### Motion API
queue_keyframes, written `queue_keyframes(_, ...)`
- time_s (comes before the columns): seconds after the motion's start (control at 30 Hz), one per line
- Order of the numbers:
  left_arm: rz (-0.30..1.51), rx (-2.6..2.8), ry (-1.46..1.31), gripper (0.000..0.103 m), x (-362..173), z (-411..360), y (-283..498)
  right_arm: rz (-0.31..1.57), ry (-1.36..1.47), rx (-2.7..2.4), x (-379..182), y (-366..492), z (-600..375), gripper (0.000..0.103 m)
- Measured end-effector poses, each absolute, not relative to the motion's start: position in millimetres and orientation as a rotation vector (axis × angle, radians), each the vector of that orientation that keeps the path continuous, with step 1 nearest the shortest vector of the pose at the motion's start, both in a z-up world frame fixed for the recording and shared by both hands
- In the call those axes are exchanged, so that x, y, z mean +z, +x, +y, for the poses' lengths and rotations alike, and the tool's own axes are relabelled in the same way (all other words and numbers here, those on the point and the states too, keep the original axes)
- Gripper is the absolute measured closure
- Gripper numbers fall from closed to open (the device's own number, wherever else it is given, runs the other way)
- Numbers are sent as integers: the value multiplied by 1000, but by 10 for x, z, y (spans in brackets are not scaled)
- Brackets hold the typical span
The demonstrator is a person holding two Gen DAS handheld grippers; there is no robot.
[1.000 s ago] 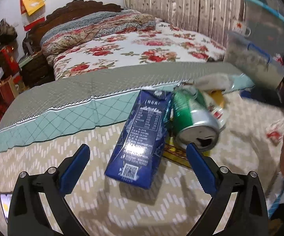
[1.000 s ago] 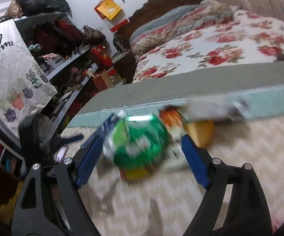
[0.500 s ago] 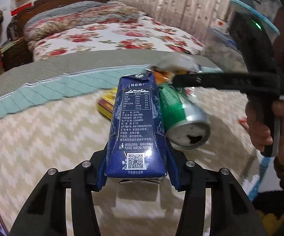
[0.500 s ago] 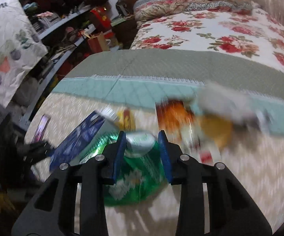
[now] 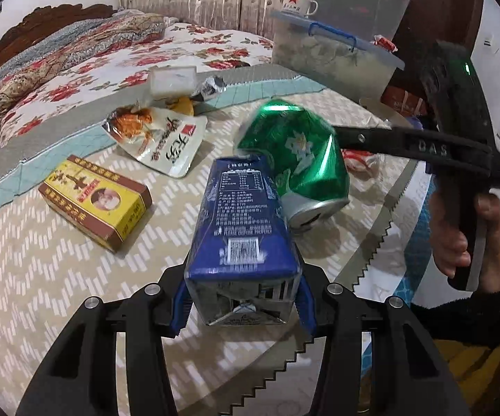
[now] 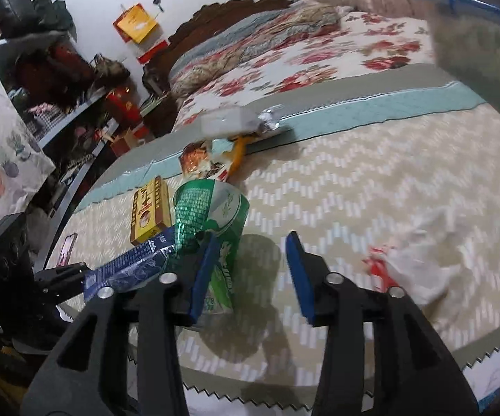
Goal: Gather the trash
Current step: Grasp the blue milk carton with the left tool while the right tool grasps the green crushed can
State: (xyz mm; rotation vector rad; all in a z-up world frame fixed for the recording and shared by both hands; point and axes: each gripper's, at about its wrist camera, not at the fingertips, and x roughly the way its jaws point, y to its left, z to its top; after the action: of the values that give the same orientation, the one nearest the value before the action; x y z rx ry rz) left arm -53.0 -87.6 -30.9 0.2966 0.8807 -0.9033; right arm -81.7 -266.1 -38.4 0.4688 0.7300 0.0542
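Trash is spread over the cloth-covered desk (image 5: 42,277), and two pieces are being taken at once. The blue carton (image 5: 243,215) is pinched across its near end by the left tool (image 5: 243,298) and held clear of the cloth, probably so it can be carried off. The dented green can (image 5: 295,152) is seen tilted just right of the carton. The jaws of the right tool (image 6: 250,260) have just been opening and are spread, with only one pad against the can, so that grip is judged lost. A yellow box (image 5: 95,198) and a snack wrapper (image 5: 159,142) are left lying farther left.
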Motion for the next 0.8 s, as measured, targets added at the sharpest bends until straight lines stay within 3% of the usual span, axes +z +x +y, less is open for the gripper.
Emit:
queue_keyframes(0.6,882,-883,311,56,-320,-790,-468,742,502,153,-55,-647,-2501,54)
queue_keyframes(0.67,886,-881,328,56,-366,-812,-472,801,465,122,-129,-536,-2454,57)
queue_keyframes(0.7,892,-880,335,56,-385,-824,-476,849,463,110,-212,-469,-2452,66)
queue_keyframes(0.8,898,-885,346,53,-410,-857,-477,911,511,125,-415,-421,-2494,67)
